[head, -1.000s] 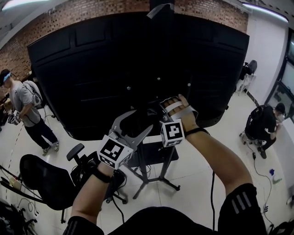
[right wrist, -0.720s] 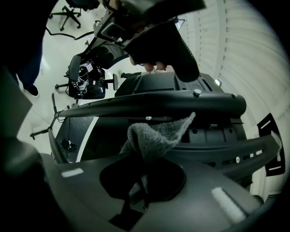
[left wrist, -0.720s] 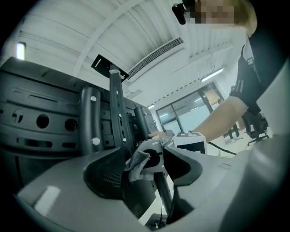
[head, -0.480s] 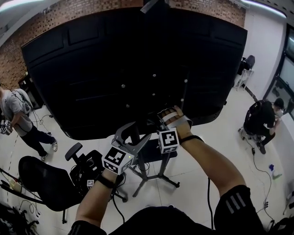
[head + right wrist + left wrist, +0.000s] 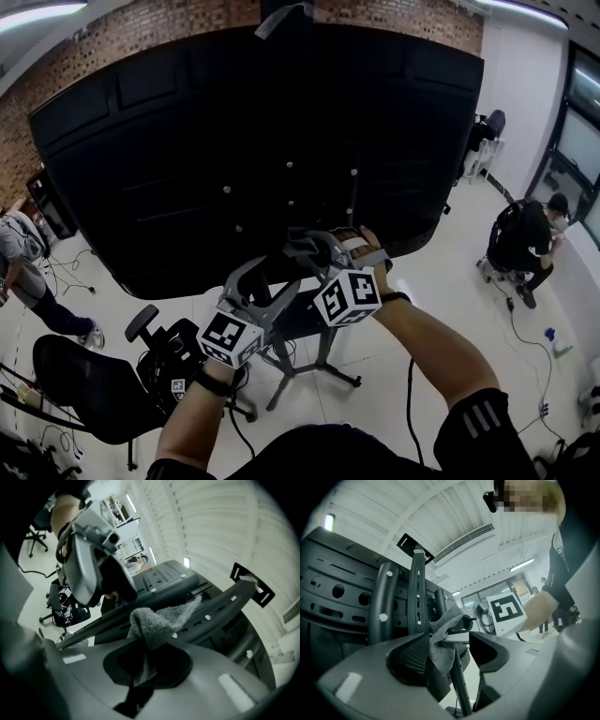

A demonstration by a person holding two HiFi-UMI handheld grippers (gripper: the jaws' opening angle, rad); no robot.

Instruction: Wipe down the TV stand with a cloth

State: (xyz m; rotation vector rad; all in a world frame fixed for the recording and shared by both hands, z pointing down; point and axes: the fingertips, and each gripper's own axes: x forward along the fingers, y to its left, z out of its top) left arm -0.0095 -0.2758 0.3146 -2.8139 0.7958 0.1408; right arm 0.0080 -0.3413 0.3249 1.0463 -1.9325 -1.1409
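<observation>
Grey cloth (image 5: 157,620) meeting the TV stand (image 5: 314,361) behind the screen

The right gripper (image 5: 143,644) is clenching the cloth. It is nubby terry, bunched into a wad with one loose fold hanging down between the jaws. The wad is lying against a black, bolt-studded rail (image 5: 206,616) of the stand, at the back of the big black TV (image 5: 262,141). The left gripper (image 5: 449,641) is hovering just beside it, jaws standing apart and gripping nothing — a slim stand post (image 5: 459,686) and the cloth's drooping edge are showing in the gap.

Lab-like room: brick wall (image 5: 403,14), office chair (image 5: 82,389)
</observation>
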